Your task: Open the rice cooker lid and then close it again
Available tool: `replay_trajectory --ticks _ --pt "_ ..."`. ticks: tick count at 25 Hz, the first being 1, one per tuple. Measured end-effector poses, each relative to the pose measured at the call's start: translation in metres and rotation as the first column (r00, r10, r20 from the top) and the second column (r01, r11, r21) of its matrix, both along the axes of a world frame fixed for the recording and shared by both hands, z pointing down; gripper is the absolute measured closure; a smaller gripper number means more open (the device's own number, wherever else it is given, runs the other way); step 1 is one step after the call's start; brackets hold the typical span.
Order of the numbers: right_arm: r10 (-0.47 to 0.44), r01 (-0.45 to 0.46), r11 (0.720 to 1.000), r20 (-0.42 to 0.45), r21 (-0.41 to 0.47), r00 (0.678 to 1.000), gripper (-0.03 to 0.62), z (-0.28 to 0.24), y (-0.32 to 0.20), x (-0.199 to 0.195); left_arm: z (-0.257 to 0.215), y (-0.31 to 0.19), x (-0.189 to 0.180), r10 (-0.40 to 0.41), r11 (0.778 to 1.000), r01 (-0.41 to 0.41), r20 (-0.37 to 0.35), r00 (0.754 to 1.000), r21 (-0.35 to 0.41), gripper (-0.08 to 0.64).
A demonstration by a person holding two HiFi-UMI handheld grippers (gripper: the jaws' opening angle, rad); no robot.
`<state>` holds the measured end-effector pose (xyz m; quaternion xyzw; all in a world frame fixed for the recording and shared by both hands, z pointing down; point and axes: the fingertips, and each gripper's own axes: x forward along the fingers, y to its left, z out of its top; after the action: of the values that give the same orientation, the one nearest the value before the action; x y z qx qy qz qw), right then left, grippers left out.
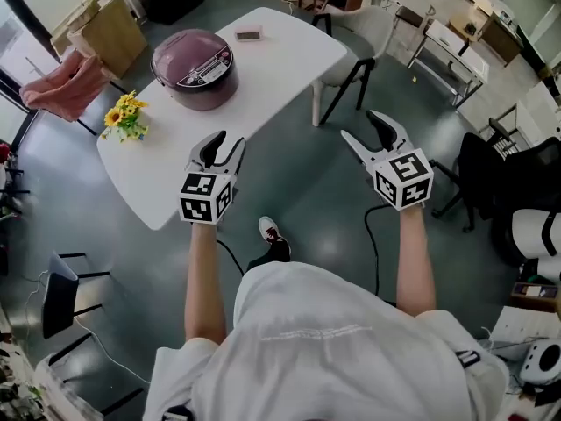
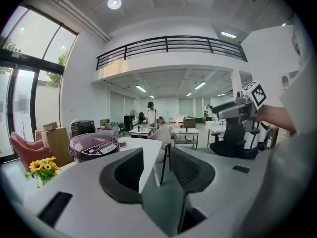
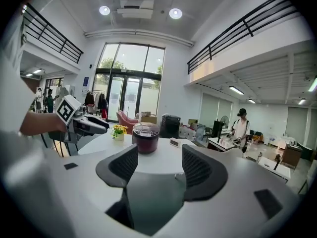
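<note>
Presently, left gripper (image 1: 228,142) and right gripper (image 1: 360,126): jaws are kept apart, empty.
Rice cooker (image 1: 194,68): may be pushed across the table (image 1: 280,60) if pressed sideways.

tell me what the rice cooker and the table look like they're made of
Rice cooker: probably a plastic shell, glossy plum-purple. Its top throws soft highlights and has a smooth moulded shape.
Table: smooth white top with a fairly matte look, likely laminate or painted board. The surface is even with no grain, so which one stays open.
</note>
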<state>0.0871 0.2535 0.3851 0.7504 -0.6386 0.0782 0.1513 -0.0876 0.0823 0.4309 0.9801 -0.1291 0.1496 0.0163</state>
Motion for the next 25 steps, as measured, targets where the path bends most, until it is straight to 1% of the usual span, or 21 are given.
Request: replay_trajectory --ticks 4,7,11,14,16,17,18,19,22,25 --pt "-0.008 0.009 1.0 0.009 -0.015 1.0 0.338 0.0 -0.055 0.021 -0.001 -0.05 0.014 -0.027 1.0 0.027 -0.004 1.0 -0.005 0.373" --pt "-0.03 0.03 0.999 0.009 -0.017 1.0 0.341 -0.002 -0.092 0.031 -0.001 -0.084 0.024 -0.05 0.999 0.05 -0.004 0.999 -0.011 0.374" --pt "-0.052 0.052 0.998 0.002 -0.032 0.999 0.344 0.001 -0.133 0.042 0.003 -0.119 0.034 -0.067 0.998 0.067 -0.007 0.998 -0.022 0.374" --pt "-0.043 0.043 0.999 -0.008 -0.031 0.999 0.35 0.001 -0.16 0.049 0.007 -0.142 0.037 -0.076 0.997 0.075 -0.01 0.997 -0.029 0.373" --pt "-0.039 0.039 0.999 -0.015 -0.009 0.999 0.393 -0.004 -0.175 0.051 0.011 -0.155 0.037 -0.086 0.996 0.086 -0.01 0.996 -0.038 0.373" --pt "-0.05 0.05 0.999 -0.017 -0.005 0.999 0.394 -0.005 -0.182 0.05 0.013 -0.16 0.036 -0.092 0.995 0.091 -0.009 0.996 -0.044 0.373" --pt "-0.071 0.071 0.997 -0.021 -0.011 0.997 0.382 -0.005 -0.189 0.047 0.015 -0.165 0.036 -0.097 0.994 0.096 -0.009 0.995 -0.049 0.373" --pt "-0.095 0.094 0.995 -0.027 -0.026 0.995 0.366 -0.004 -0.197 0.044 0.017 -0.168 0.036 -0.102 0.993 0.101 -0.009 0.995 -0.055 0.374" --pt "-0.15 0.146 0.987 -0.053 -0.074 0.987 0.359 0.002 -0.217 0.036 0.019 -0.177 0.035 -0.114 0.991 0.113 -0.009 0.993 -0.067 0.373" --pt "-0.212 0.205 0.973 -0.058 -0.108 0.975 0.343 0.01 -0.241 0.026 0.02 -0.186 0.033 -0.126 0.989 0.125 -0.019 0.992 -0.079 0.373"
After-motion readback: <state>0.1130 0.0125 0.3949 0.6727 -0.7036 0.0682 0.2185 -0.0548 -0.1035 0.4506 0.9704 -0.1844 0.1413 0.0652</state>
